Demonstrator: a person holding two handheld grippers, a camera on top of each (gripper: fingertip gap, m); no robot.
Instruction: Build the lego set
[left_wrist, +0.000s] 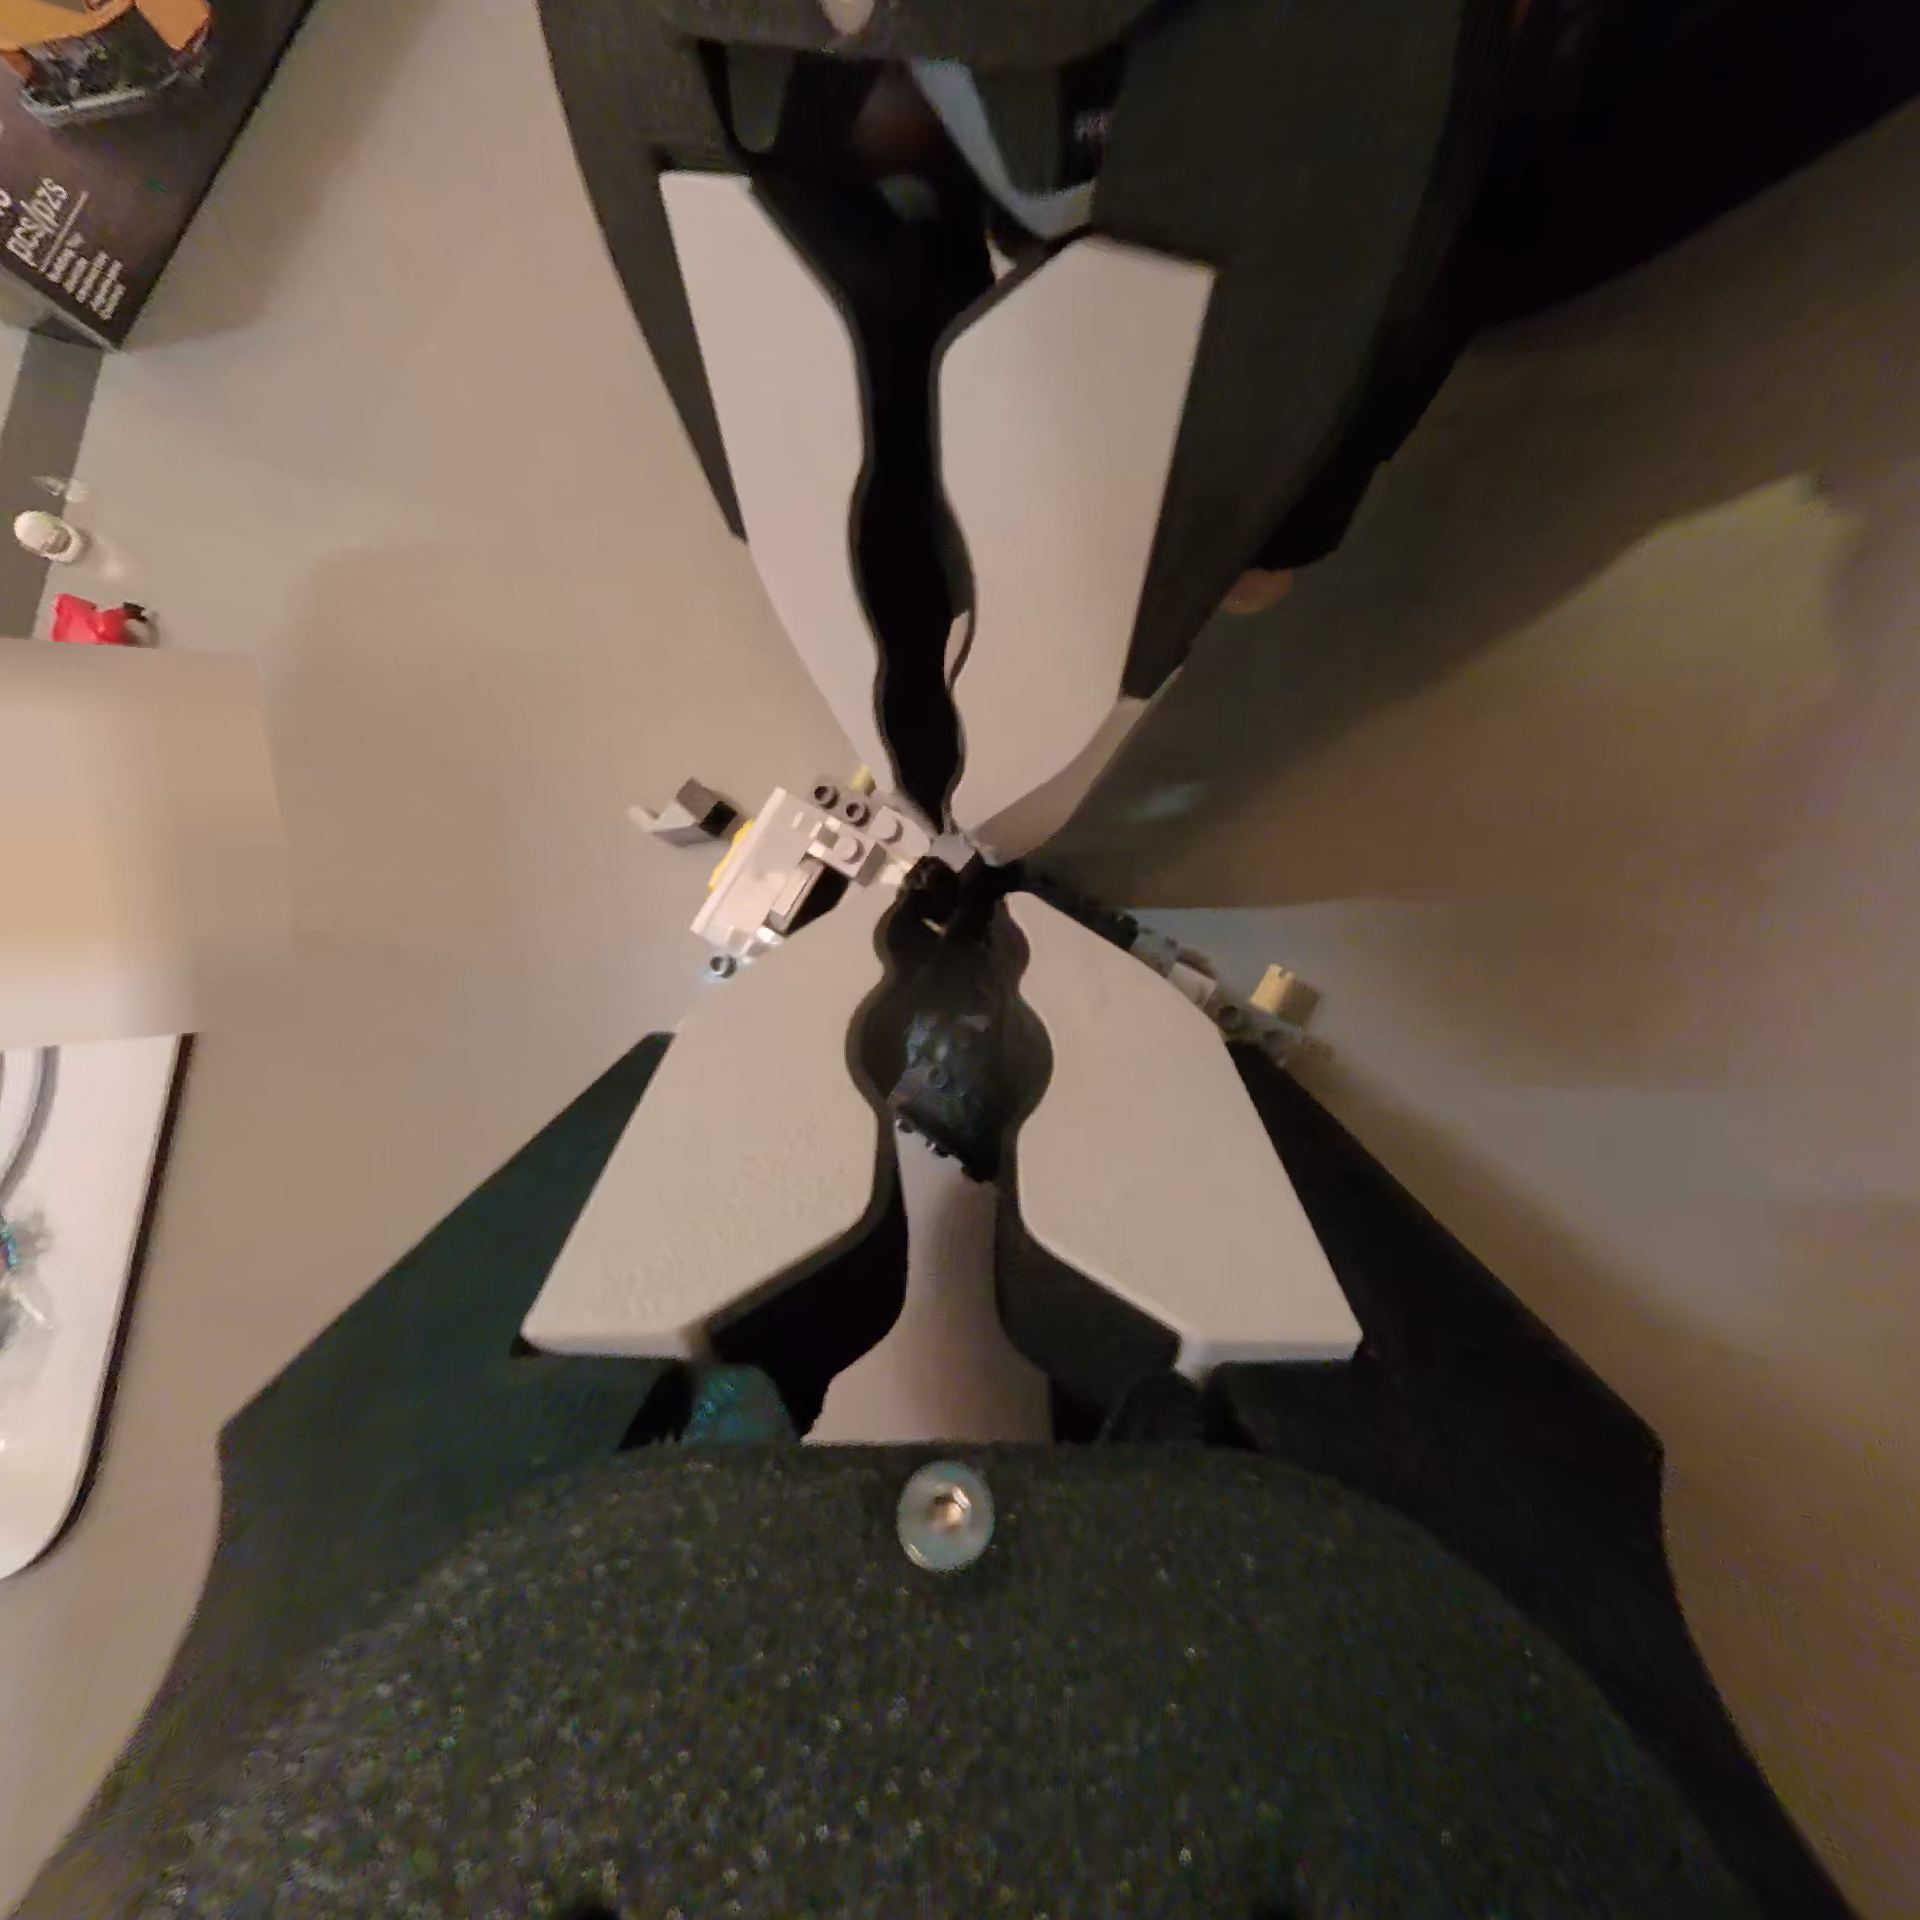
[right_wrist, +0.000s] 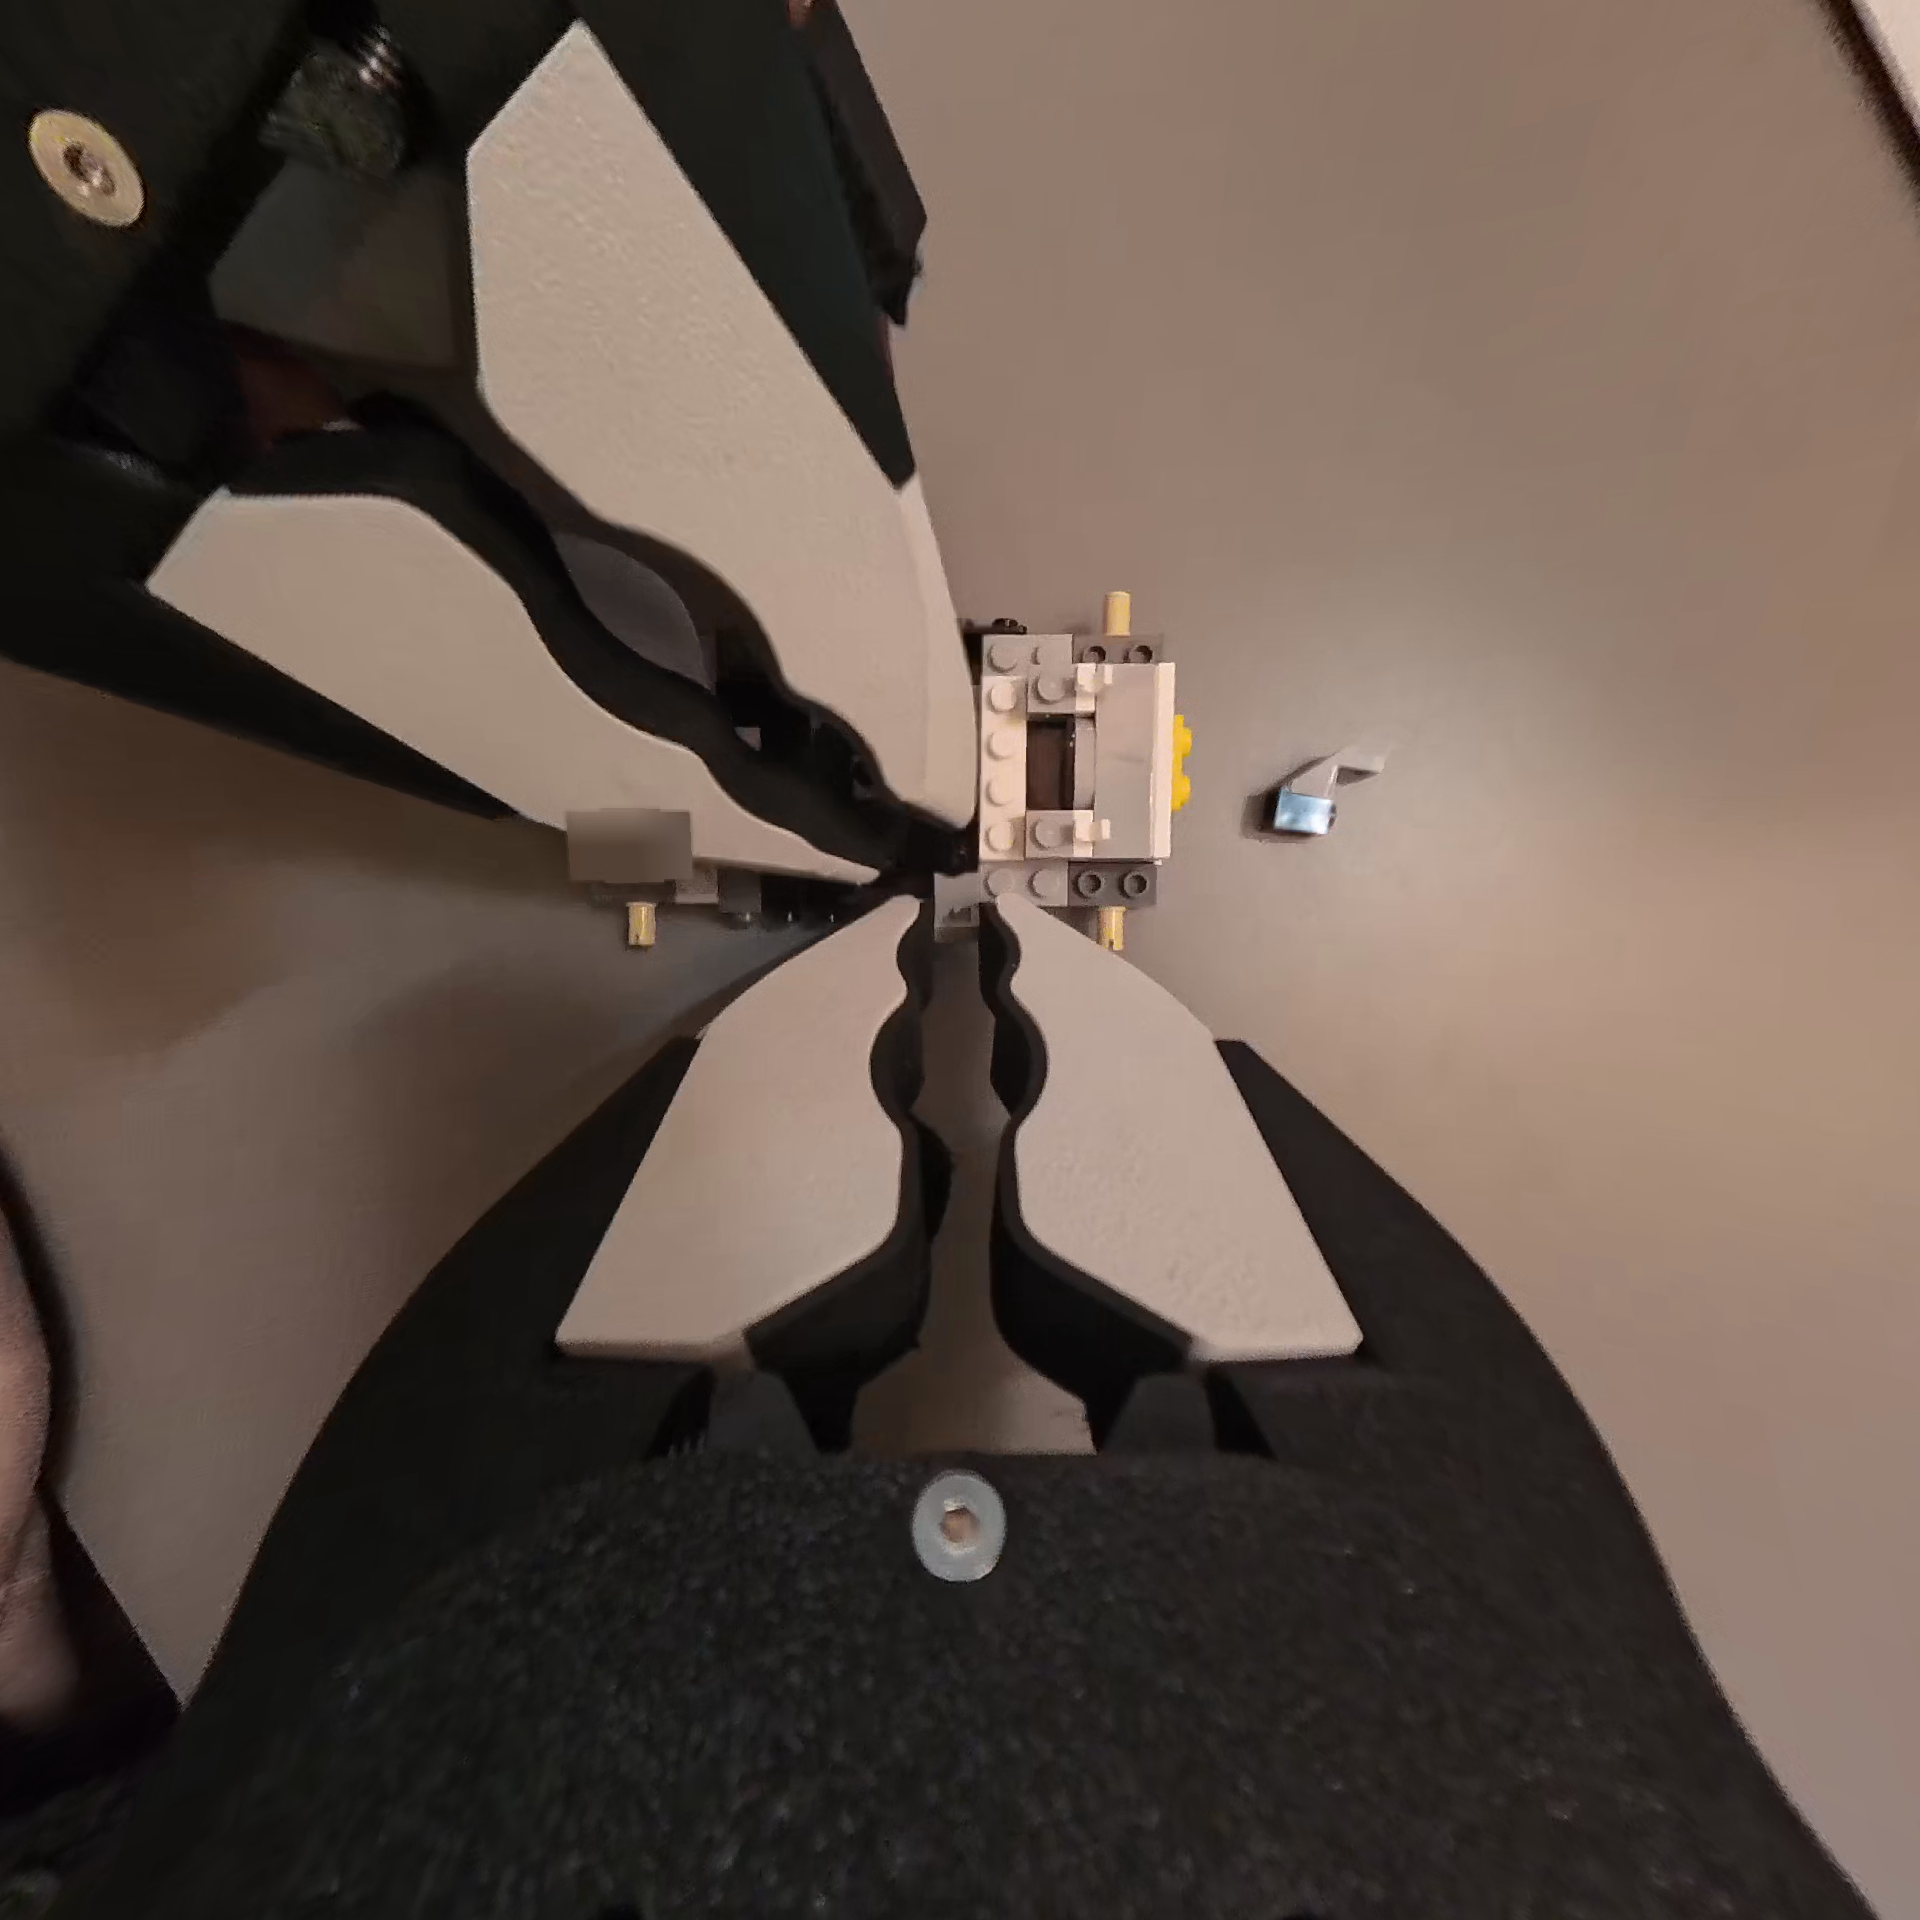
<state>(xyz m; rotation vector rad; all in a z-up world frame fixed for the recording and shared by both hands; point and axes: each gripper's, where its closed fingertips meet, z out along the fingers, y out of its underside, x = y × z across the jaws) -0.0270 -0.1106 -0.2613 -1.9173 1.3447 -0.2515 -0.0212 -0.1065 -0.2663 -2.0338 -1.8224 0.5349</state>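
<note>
Two grippers meet tip to tip over the grey counter. The left gripper has its jaws closed on a black brick. The right gripper has its jaws nearly closed, gripping the edge of the white and grey lego model. A small grey piece lies just beside the model.

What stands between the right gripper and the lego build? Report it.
Nothing visible. The right gripper has its tips at the near edge of the lego build; the left gripper sits alongside, not between.
</note>
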